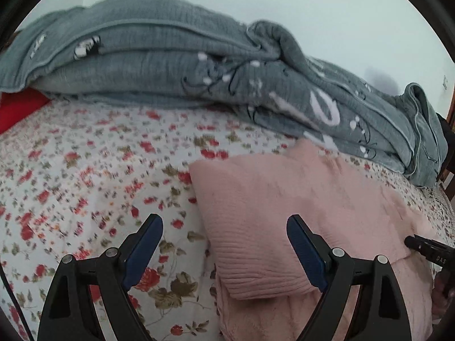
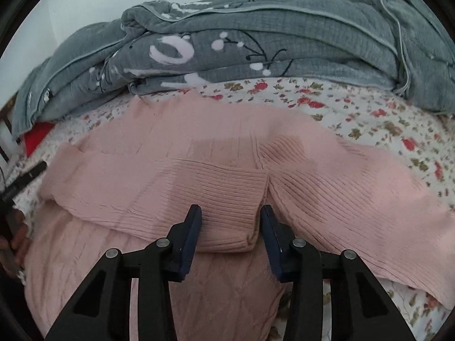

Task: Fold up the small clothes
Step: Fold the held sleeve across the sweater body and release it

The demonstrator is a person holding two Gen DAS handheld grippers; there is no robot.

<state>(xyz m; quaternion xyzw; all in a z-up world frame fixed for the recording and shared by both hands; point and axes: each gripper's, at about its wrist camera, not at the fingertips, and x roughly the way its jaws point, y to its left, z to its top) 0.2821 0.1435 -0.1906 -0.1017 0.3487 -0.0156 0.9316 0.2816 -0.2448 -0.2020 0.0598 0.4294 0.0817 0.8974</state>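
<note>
A pink ribbed knit sweater (image 2: 199, 130) lies spread on a floral bedspread (image 2: 369, 119). One sleeve (image 2: 159, 187) is folded across its body, and the cuff end sits between the jaws of my right gripper (image 2: 230, 210). The jaws stand narrow beside the cuff and the fabric does not look squeezed. My left gripper (image 1: 224, 227) is open wide at the sweater's (image 1: 284, 199) left edge. Its left finger is over the bedspread (image 1: 85, 170) and its right finger over a folded pink corner, with nothing held. The other gripper's black tip (image 1: 426, 248) touches the sweater at the right.
A crumpled grey quilt (image 1: 170, 56) with white print is piled along the far side of the bed, also in the right wrist view (image 2: 284, 28). Something red (image 1: 20, 108) shows under its left end. The bedspread left of the sweater is bare.
</note>
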